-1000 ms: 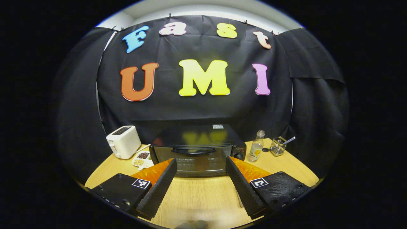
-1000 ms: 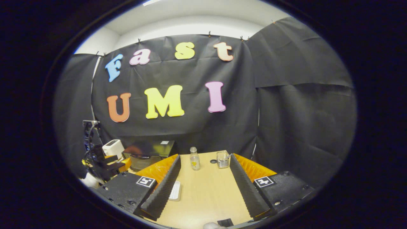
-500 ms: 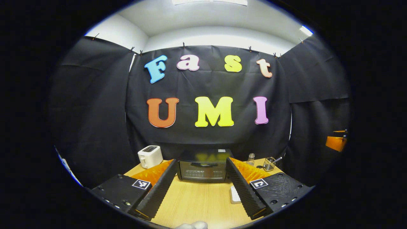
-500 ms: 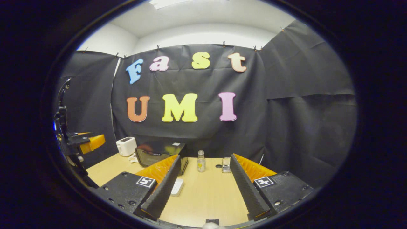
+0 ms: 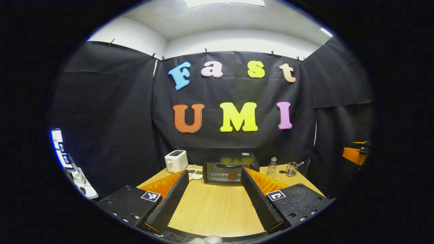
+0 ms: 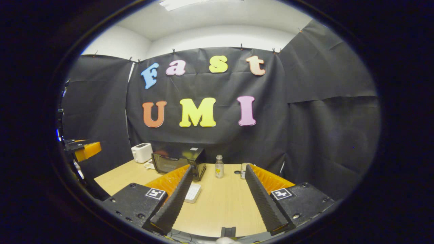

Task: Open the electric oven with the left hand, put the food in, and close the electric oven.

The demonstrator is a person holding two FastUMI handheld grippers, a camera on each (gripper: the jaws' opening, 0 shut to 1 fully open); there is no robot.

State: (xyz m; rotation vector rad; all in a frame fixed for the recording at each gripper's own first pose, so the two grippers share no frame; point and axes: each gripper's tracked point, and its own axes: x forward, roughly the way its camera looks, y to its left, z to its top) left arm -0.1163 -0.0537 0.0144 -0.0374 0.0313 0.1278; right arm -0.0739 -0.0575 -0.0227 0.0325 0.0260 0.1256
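Both grippers have drawn well back from the electric oven (image 5: pixel 230 168), now small at twelve o'clock across the table (image 5: pixel 210 210), door closed. Left gripper (image 5: pixel 211 200) and right gripper (image 6: pixel 217 200) gape empty. Judging by the shut door and retreat, the task looks finished.

Bare desk (image 5: pixel 217 206) lies open up to the shut oven (image 5: pixel 229 171), flanked by a toaster (image 5: pixel 176 160) left and a bottle (image 5: pixel 271 167) right.

Ahead of me: wooden table (image 5: pixel 213 206); 1 white toaster (image 5: pixel 176 160) at its far left; 1 clear bottle (image 5: pixel 271 167) beside 1 wire holder (image 5: pixel 291 168) at far right.
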